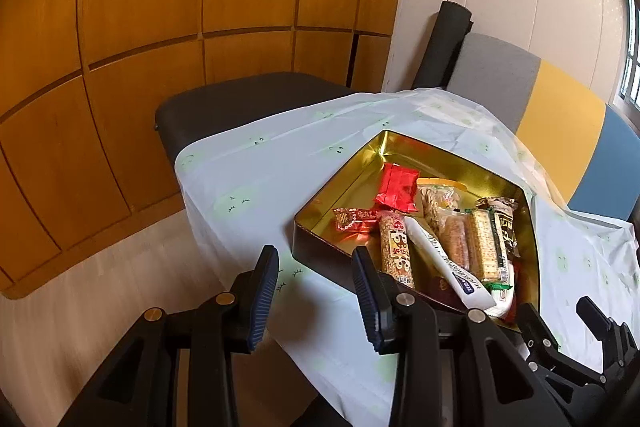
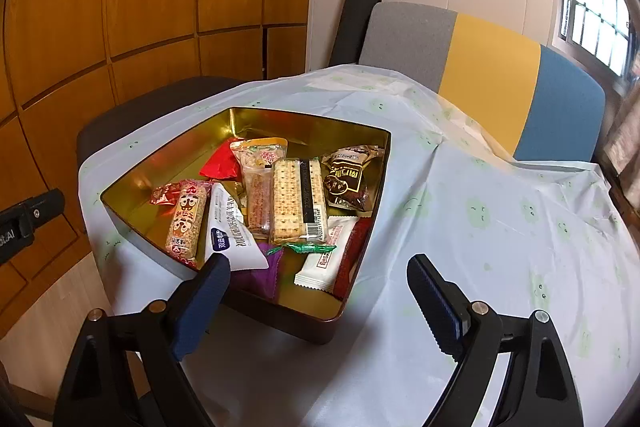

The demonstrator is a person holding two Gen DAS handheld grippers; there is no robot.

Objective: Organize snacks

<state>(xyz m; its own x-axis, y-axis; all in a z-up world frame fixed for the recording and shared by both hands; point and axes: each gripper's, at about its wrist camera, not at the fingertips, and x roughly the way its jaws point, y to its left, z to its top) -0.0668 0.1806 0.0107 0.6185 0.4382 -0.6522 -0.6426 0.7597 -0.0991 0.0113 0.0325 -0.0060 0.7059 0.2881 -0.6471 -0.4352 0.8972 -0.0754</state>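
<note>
A gold-lined tin point(image 2: 312, 127) with dark outer walls sits on the pale cloth and holds several wrapped snacks. Among them are a cracker pack point(image 2: 298, 199), a sesame bar point(image 2: 188, 215), a red packet point(image 2: 220, 163), a dark brown packet point(image 2: 348, 179) and a white sachet point(image 2: 232, 235). My right gripper point(image 2: 318, 261) stands wide open just short of the tin's near corner, its pads touching nothing. My left gripper point(image 1: 315, 251) hovers open at the tin's point(image 1: 460, 167) left corner with nothing between its fingers. The sesame bar point(image 1: 396, 247) lies closest to it.
The cloth-covered table point(image 2: 500, 227) extends to the right of the tin. A chair with a grey, yellow and blue back point(image 2: 488, 67) stands behind it, a black roll point(image 2: 356, 23) leans on the wall, and a dark seat point(image 1: 240, 107) sits at far left by wooden panels.
</note>
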